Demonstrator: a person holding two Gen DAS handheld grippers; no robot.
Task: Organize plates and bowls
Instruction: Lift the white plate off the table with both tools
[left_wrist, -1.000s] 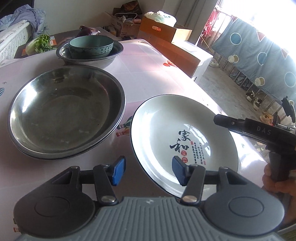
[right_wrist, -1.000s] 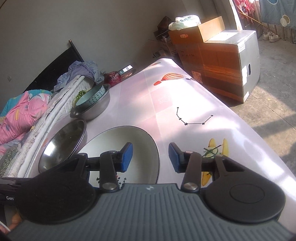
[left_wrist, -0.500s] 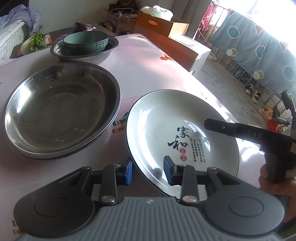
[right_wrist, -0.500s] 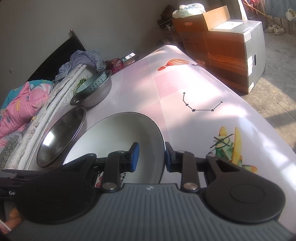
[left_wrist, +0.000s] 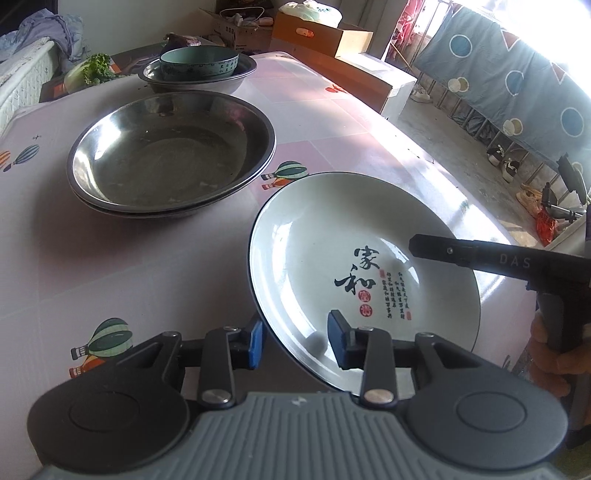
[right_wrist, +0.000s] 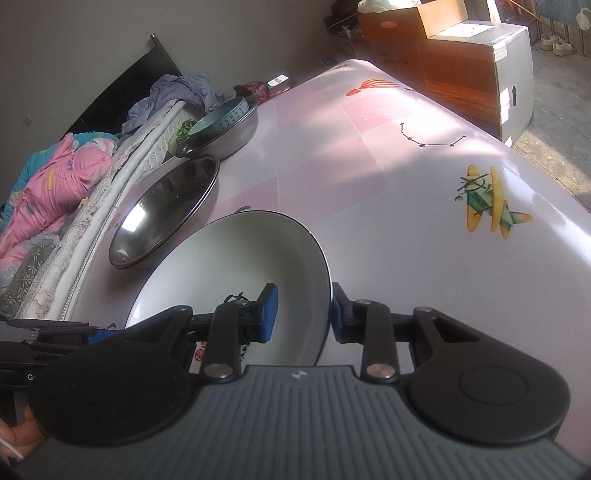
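Pinching white plate (left_wrist: 314, 236) rim: left hand-held gripper (left_wrist: 295, 341), right hand-held gripper (right_wrist: 302, 313) | plate tilted, face up

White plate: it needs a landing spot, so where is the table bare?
Bare table lies right of the white plate, out to the airplane print. The left side is crowded: large steel basin, then teal bowl in its steel bowl.

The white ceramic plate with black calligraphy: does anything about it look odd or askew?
Yes. The white ceramic plate sits tilted, gripped at opposite rims by the left gripper and right gripper. No chips or spills are visible.
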